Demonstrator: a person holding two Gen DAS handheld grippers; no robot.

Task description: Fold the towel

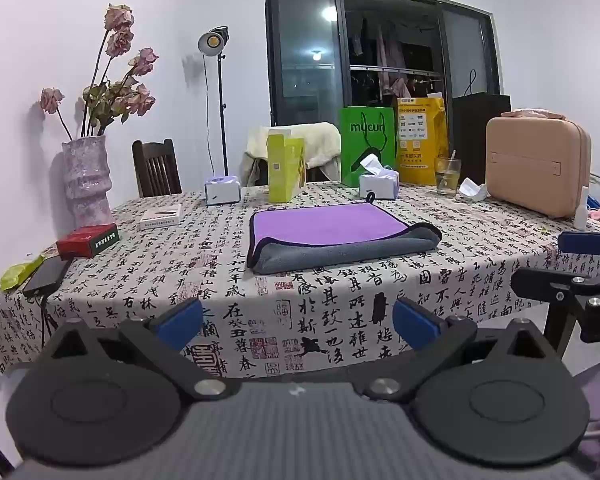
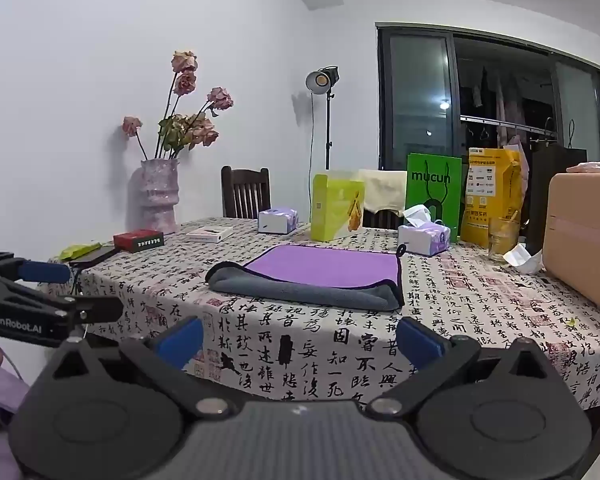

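A purple towel with a grey underside [image 1: 332, 236] lies on the table's middle, its near edge folded back so a grey band faces me; it also shows in the right wrist view [image 2: 320, 272]. My left gripper [image 1: 298, 322] is open and empty, held off the table's near edge, well short of the towel. My right gripper [image 2: 298, 340] is open and empty, also in front of the table edge. Each gripper appears at the side of the other's view: the right one [image 1: 572, 264], the left one [image 2: 40, 292].
The table [image 1: 220, 280] has a calligraphy-print cloth. A vase of dried roses [image 1: 86, 180], red box [image 1: 87, 240] and phone [image 1: 46, 276] stand left. Tissue boxes [image 1: 378, 184], green bag [image 1: 366, 144], yellow bag [image 1: 420, 140], glass [image 1: 446, 176] and pink case [image 1: 538, 166] line the back and right.
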